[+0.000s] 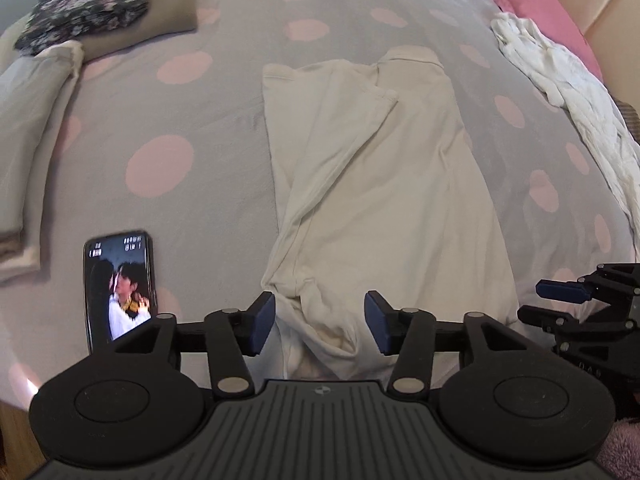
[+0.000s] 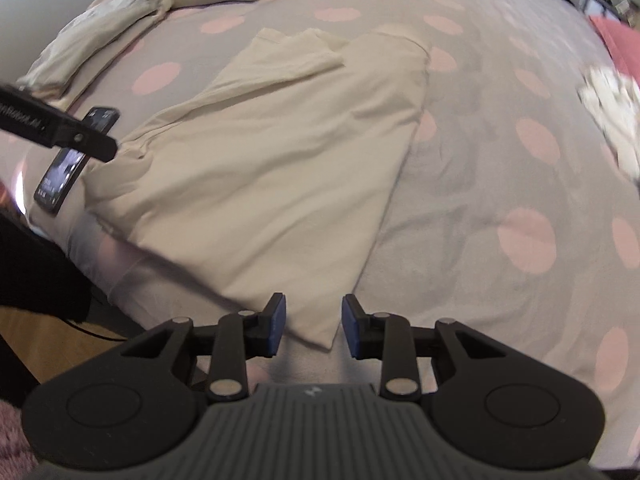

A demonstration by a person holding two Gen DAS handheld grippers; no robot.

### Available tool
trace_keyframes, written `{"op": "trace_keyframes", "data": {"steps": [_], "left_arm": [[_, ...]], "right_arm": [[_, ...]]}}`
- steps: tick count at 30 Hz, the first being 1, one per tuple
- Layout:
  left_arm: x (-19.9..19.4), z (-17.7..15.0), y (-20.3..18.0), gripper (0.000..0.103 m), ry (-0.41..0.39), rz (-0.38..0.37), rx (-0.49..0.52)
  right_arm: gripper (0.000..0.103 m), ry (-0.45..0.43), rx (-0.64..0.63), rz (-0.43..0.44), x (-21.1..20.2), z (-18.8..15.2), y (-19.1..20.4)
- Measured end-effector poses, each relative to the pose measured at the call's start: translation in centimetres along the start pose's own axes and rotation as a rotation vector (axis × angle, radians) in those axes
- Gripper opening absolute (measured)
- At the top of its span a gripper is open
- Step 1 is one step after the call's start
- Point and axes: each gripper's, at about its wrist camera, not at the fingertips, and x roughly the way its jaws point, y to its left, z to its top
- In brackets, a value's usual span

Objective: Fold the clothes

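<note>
Cream shirt between parted left gripper jaws.

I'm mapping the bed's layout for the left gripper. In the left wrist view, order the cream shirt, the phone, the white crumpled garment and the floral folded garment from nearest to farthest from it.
1. Cream shirt: its hem lies between the left gripper's open jaws.
2. Phone: just left, near edge.
3. White crumpled garment: far right.
4. Floral folded garment: far left corner.
</note>
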Motion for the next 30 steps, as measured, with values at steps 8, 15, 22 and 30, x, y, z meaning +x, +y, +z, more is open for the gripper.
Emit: {"op": "trace_keyframes", "data": {"steps": [8,15,22,30], "left_arm": [[1.6,-0.9,0.9,0.025,0.049,-0.033,-0.057],[1.0,-0.4,2.5,0.007,0.026,-0.071,-0.139],[2.0,-0.7,2.0,0.006,0.073,-0.084,-0.111],[5.6,-0.6,0.8,0.013,0.204,0.009,-0.034]], "right_arm": [[0.038,0.014,-0.193,-0.057,1.5,-2.4,2.3],[0.007,-0.051,-0.3,-0.153,2.1,-2.9,3.3],[0.001,-0.046,-0.238,-0.215,1.0,-2.5,2.2],[0.002,0.042,-0.205,-0.179,3.1,-2.5,1.8]]}}
